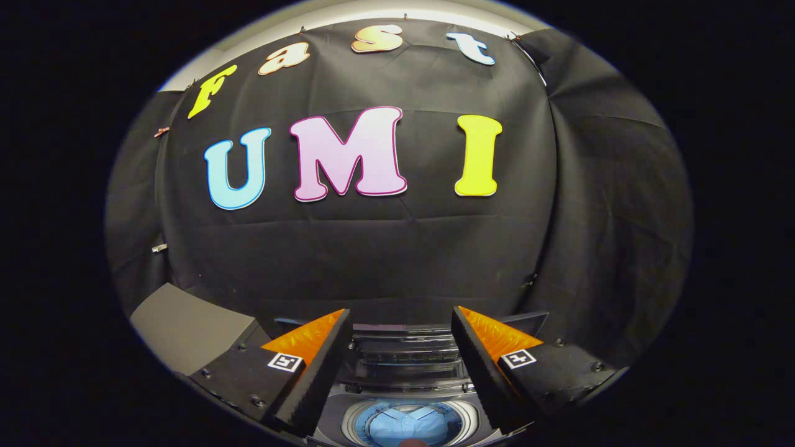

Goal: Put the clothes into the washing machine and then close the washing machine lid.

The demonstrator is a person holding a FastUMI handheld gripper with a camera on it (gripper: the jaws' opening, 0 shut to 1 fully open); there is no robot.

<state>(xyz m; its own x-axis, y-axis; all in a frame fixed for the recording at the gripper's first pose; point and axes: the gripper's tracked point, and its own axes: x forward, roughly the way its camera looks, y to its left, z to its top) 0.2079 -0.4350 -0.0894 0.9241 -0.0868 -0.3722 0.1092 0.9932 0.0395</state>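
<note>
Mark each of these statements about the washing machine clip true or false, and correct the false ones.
1. The gripper has its fingers spread apart with nothing between them. True.
2. The washing machine lid is shut over the drum. False: it stands raised behind the opening, and the drum is exposed.
3. A blue garment lies inside the drum. True.
4. The gripper is clamped on the garment. False: the garment lies below the open fingers, untouched.
5. The booth wall behind the machine is black cloth. True.
</note>
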